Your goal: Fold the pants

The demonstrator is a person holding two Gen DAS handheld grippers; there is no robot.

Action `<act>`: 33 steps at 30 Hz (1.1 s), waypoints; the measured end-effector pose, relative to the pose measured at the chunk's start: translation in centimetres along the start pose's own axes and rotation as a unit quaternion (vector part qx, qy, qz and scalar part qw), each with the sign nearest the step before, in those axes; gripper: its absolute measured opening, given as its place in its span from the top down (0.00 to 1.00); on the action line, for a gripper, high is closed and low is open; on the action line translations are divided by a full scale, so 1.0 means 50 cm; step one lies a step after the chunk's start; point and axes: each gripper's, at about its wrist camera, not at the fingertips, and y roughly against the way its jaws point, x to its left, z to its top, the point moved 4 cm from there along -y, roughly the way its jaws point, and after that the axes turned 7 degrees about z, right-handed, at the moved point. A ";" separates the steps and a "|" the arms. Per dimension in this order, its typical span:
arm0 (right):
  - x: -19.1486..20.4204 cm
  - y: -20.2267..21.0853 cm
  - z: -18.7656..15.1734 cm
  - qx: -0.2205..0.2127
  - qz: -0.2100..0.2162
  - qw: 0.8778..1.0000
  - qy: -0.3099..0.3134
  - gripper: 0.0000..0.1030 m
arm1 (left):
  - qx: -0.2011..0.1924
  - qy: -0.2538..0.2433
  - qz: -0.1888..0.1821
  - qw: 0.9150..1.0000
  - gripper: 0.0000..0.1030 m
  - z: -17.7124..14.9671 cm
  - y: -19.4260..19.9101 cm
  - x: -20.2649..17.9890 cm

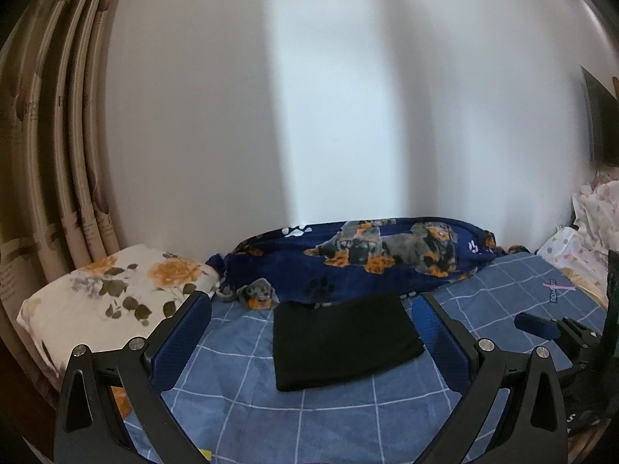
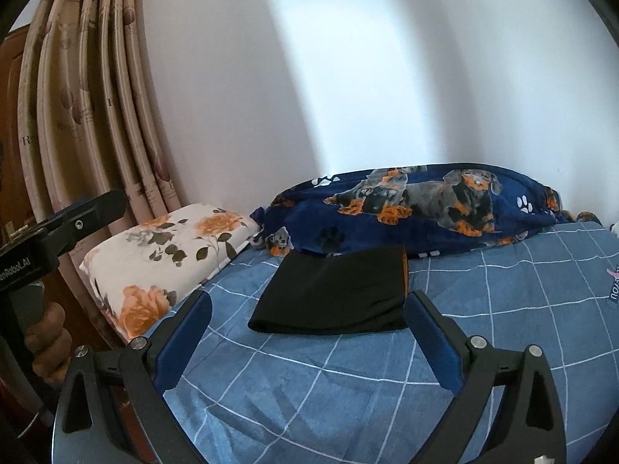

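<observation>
The black pants [image 1: 344, 342] lie folded into a flat rectangle on the blue checked bed sheet [image 1: 294, 417], just in front of a dog-print blanket. They also show in the right wrist view [image 2: 332, 294]. My left gripper [image 1: 311, 303] is open and empty, held above the sheet, short of the pants. My right gripper [image 2: 307, 303] is open and empty, also short of the pants. The right gripper shows at the right edge of the left wrist view [image 1: 541, 326], and the left one at the left edge of the right wrist view [image 2: 77, 216].
A navy dog-print blanket [image 1: 367, 259] lies bunched along the white wall. A floral pillow [image 1: 112, 301] sits at the left by the curtains [image 1: 58, 154]. Pale printed bedding [image 1: 588, 232] is piled at the far right.
</observation>
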 end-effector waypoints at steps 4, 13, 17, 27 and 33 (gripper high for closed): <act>0.007 0.000 -0.001 0.001 0.000 1.000 0.006 0.03 | 0.007 0.002 0.003 1.000 0.00 -0.007 -0.004 0.002; 0.016 -0.004 -0.014 0.008 -0.001 1.000 0.006 0.03 | 0.027 0.002 0.001 1.000 0.00 -0.025 -0.024 0.001; 0.013 -0.007 -0.018 0.014 -0.001 1.000 0.002 0.03 | 0.035 0.003 -0.001 0.999 0.00 -0.032 -0.036 0.000; 0.006 -0.016 -0.026 0.023 0.002 1.000 -0.003 0.02 | 0.054 0.021 0.020 0.998 0.00 -0.053 -0.068 0.007; 0.004 -0.016 -0.027 0.023 0.001 1.000 -0.004 0.02 | 0.061 0.022 0.017 0.998 0.00 -0.058 -0.071 0.005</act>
